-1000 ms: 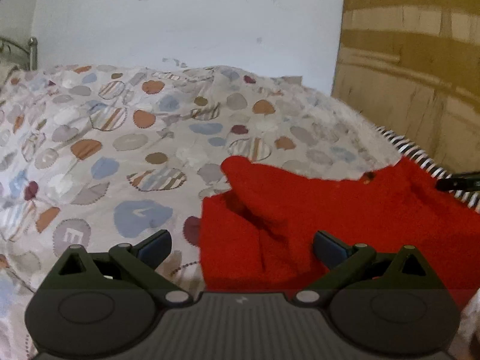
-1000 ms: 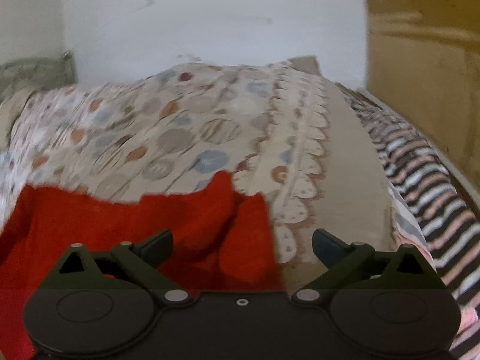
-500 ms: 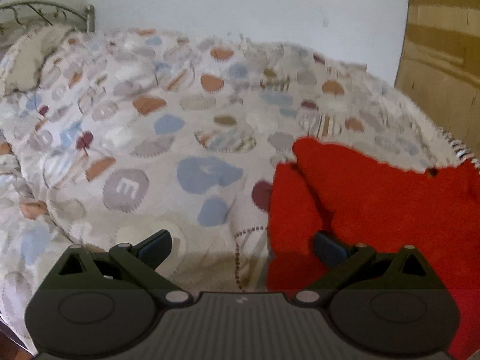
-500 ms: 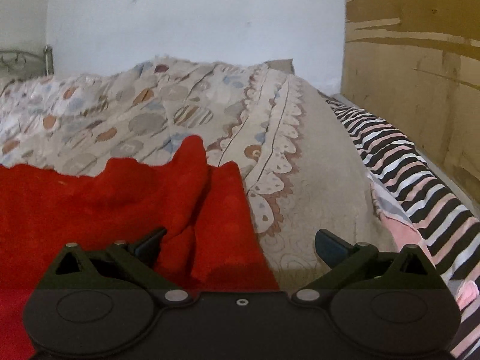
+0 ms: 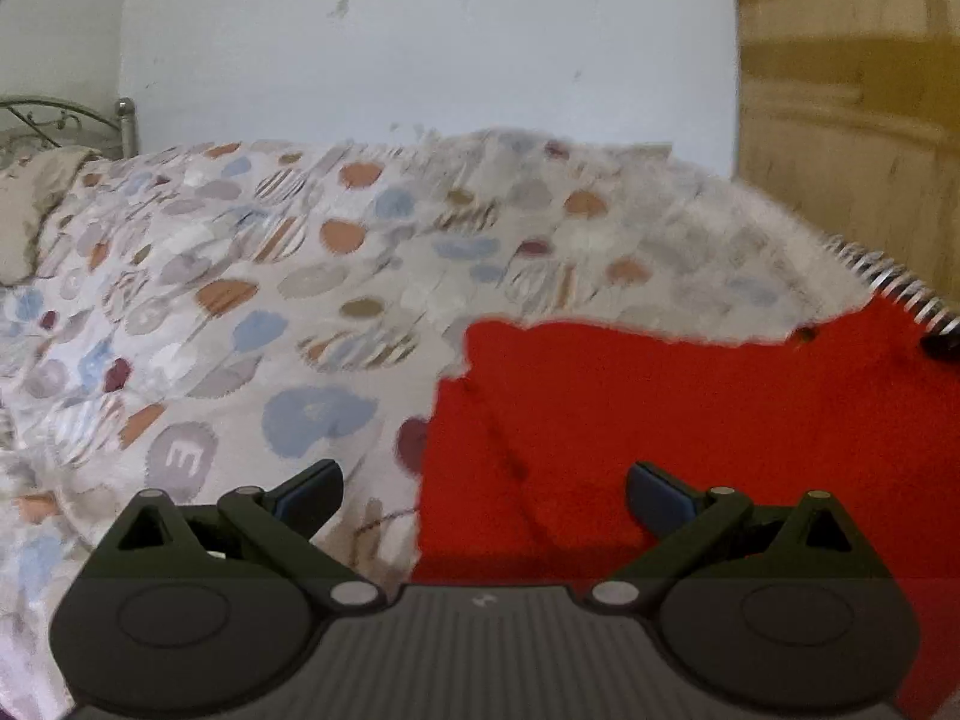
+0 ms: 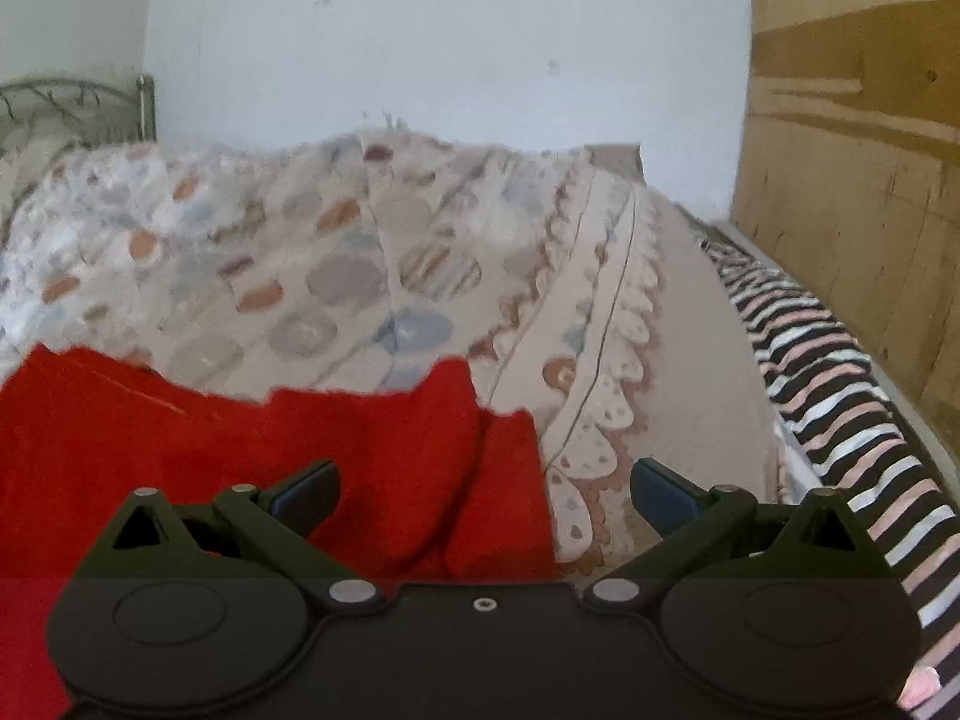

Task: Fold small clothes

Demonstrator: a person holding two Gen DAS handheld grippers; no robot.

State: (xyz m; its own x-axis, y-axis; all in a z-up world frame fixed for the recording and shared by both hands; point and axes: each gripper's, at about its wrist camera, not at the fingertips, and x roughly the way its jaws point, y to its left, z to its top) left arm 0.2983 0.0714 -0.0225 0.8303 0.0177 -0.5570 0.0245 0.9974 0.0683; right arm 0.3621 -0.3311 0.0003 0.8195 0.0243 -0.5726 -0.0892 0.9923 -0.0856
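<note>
A red fleecy garment (image 5: pixel 690 420) lies flat on a patterned bedspread (image 5: pixel 288 312). In the left wrist view it fills the lower right, and my left gripper (image 5: pixel 483 489) stands open over its left edge, holding nothing. In the right wrist view the same red garment (image 6: pixel 288 456) covers the lower left, with a folded flap at its right edge. My right gripper (image 6: pixel 483 492) is open above that right edge, with nothing between its fingers. A dark tip of the right gripper (image 5: pixel 942 345) shows at the far right of the left wrist view.
A striped black, white and pink cloth (image 6: pixel 840 408) lies along the bed's right side, beside a wooden panel (image 6: pixel 858 150). A metal bed frame (image 5: pixel 66 120) and a pillow (image 5: pixel 30 216) are at the far left. A white wall (image 5: pixel 420 42) stands behind the bed.
Both grippers have swung about over the garment and stayed open. The left view has turned back to the right onto the red cloth; the right view has tilted and drawn back a little.
</note>
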